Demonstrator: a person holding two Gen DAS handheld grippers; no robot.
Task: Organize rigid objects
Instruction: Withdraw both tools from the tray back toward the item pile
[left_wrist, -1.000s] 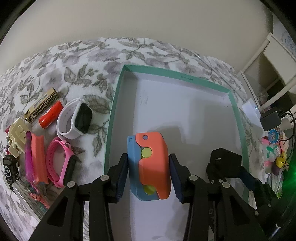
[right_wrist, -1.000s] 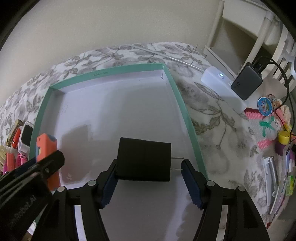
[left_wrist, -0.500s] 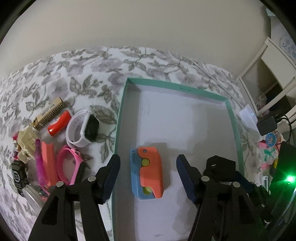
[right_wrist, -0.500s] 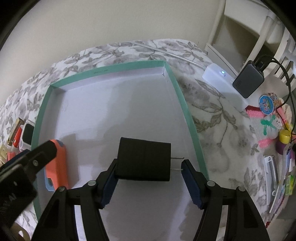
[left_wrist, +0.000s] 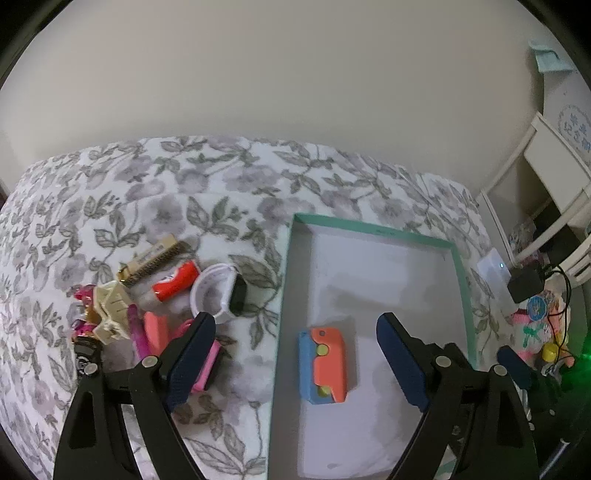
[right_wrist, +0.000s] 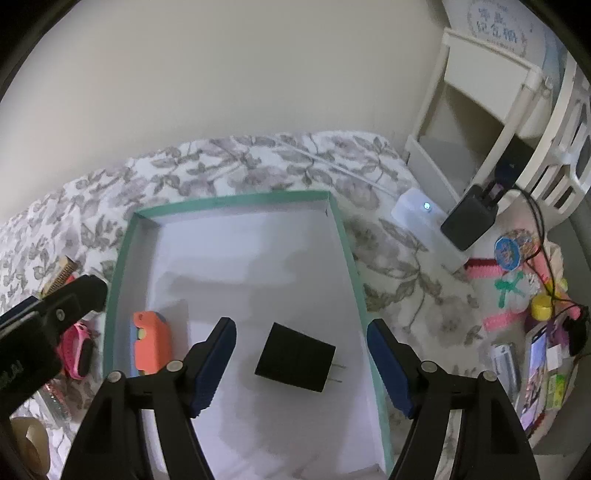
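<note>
A teal-rimmed white tray (left_wrist: 369, 230) lies on the floral bedspread; it also shows in the right wrist view (right_wrist: 236, 201). An orange and blue toy (left_wrist: 324, 365) lies flat in the tray's left part, also seen in the right wrist view (right_wrist: 150, 345). A black plug adapter (right_wrist: 295, 357) lies in the tray's right part, prongs pointing right. My left gripper (left_wrist: 295, 363) is open and empty, raised above the toy. My right gripper (right_wrist: 301, 363) is open and empty, raised above the adapter.
Left of the tray lies a pile: a white smartwatch (left_wrist: 221, 291), an orange tube (left_wrist: 175, 282), a gold comb (left_wrist: 155, 258), a pink watch (right_wrist: 75, 349), a beige clip (left_wrist: 110, 308). Right of it are a white charger (right_wrist: 421, 218), cables and small toys (right_wrist: 511, 254).
Both grippers opened, let go of the toy and the adapter, and pulled up and back. Both objects now lie in the tray.
</note>
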